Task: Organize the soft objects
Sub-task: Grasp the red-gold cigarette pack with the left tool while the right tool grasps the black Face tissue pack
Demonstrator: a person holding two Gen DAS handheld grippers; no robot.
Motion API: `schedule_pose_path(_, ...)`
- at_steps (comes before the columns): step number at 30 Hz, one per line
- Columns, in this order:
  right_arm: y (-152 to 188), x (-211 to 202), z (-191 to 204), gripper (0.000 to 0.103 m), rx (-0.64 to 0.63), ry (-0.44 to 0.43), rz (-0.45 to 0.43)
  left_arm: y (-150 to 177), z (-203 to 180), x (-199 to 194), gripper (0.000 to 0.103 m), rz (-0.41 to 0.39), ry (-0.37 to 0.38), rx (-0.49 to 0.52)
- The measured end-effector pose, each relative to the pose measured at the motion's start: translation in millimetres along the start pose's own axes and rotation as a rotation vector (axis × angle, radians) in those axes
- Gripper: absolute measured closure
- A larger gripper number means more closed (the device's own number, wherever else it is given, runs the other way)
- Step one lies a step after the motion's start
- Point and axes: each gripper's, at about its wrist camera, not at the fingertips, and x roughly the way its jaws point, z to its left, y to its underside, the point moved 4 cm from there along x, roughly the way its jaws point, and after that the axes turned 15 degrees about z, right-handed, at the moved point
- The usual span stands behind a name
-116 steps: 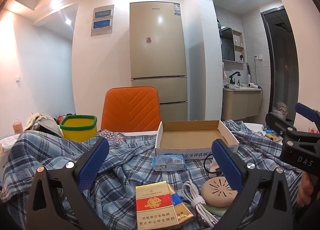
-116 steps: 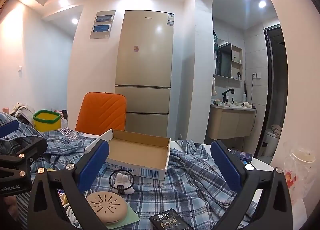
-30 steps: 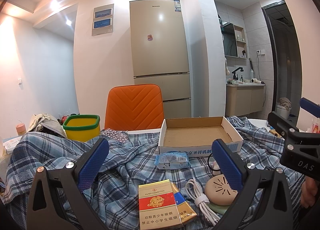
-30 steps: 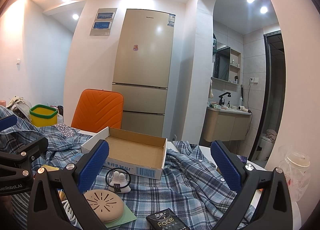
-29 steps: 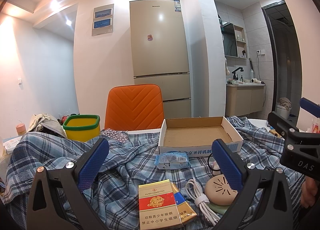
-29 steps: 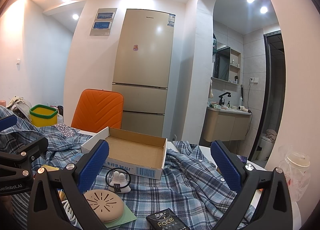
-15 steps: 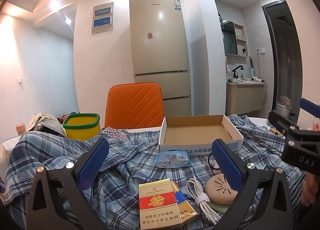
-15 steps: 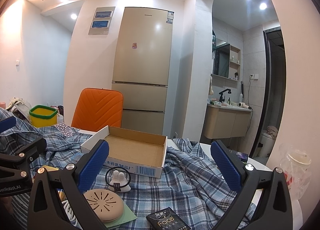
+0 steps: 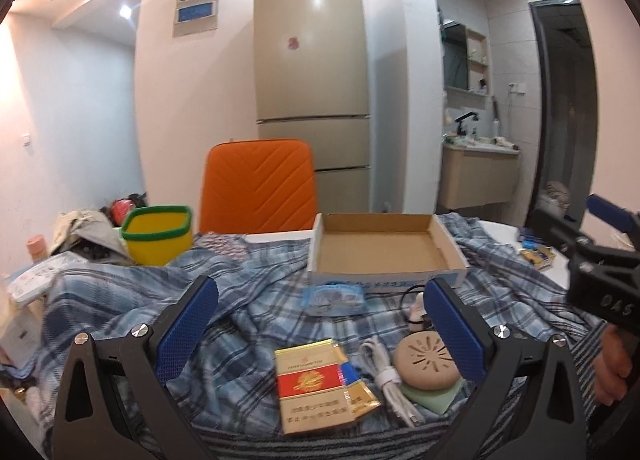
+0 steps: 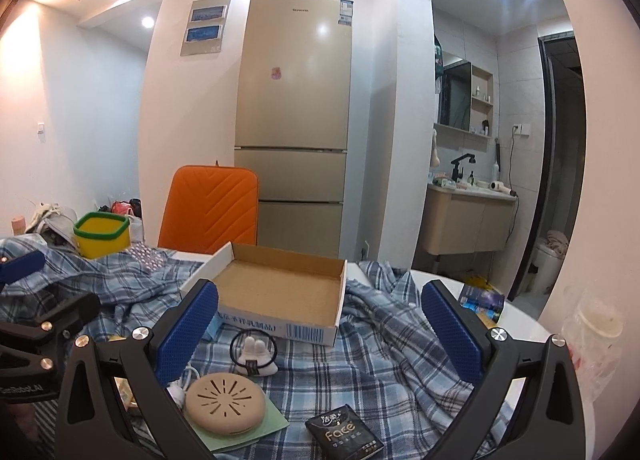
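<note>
Both of my grippers hang released above the cluttered table, with nothing between their blue pads. My left gripper point(image 9: 320, 312) fills the bottom of its view with jaws spread wide; my right gripper point(image 10: 320, 316) does the same in its own view, equally spread and empty.

The soft thing to sort, a blue plaid cloth point(image 9: 132, 300), lies rumpled across most of the table, running from the left edge of the left view to the right, and everything else rests on it. In the right view the same cloth point(image 10: 400, 344) bunches in folds at centre right.

An open cardboard box point(image 9: 386, 248) sits on the cloth just above the middle of the left view, its floor bare. Just in front of it lies a small blue tissue pack point(image 9: 334, 299). Lower in the frame a red and gold cigarette pack point(image 9: 314, 384) lies flat, beside a coiled white cable point(image 9: 384, 372) and a round beige disc point(image 9: 428, 364) resting on a green pad.

In the right view the box point(image 10: 280, 292) is centred, a white earbud case ringed by a black band point(image 10: 254, 354) lies before it, and a black tissue pack point(image 10: 344, 434) lies at the bottom. A yellow bin with a green rim point(image 9: 158, 234) stands at mid left, and an orange chair point(image 9: 258, 184) behind the table.
</note>
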Motion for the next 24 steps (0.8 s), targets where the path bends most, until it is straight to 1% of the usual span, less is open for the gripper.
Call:
schedule_pose_path(2,-4.4,-1.8,1.4,0.000,-0.002,-0.003,0.015,-0.5,1.2,-0.1,0.001,0.022,-0.011,-0.002)
schedule_pose_path(8,-7.1,0.2,9.4,0.000,-0.035,-0.006,0.057,7.6,0.5,8.9,0.001,0.125,0.030,-0.020)
schedule_pose_path(12,-3.4,-0.8,3.1,0.000,-0.022,-0.036,0.095,22.0,-0.7,17.4,0.001,0.221,0.046,-0.034)
schedule_pose_path(14,1.4,-2.0,-3.3,0.000,-0.007,-0.060,0.118,31.1,-2.1,19.6,0.007,0.260,0.062,-0.035)
schedule_pose_path(18,17.1,-0.7,-11.0,0.000,0.002,-0.082,0.155,47.4,-4.7,23.9,0.009,0.333,0.099,-0.046)
schedule_pose_path(24,40.4,4.5,-22.2,0.000,0.011,-0.085,0.220,63.1,-3.9,31.1,0.019,0.410,0.110,-0.091)
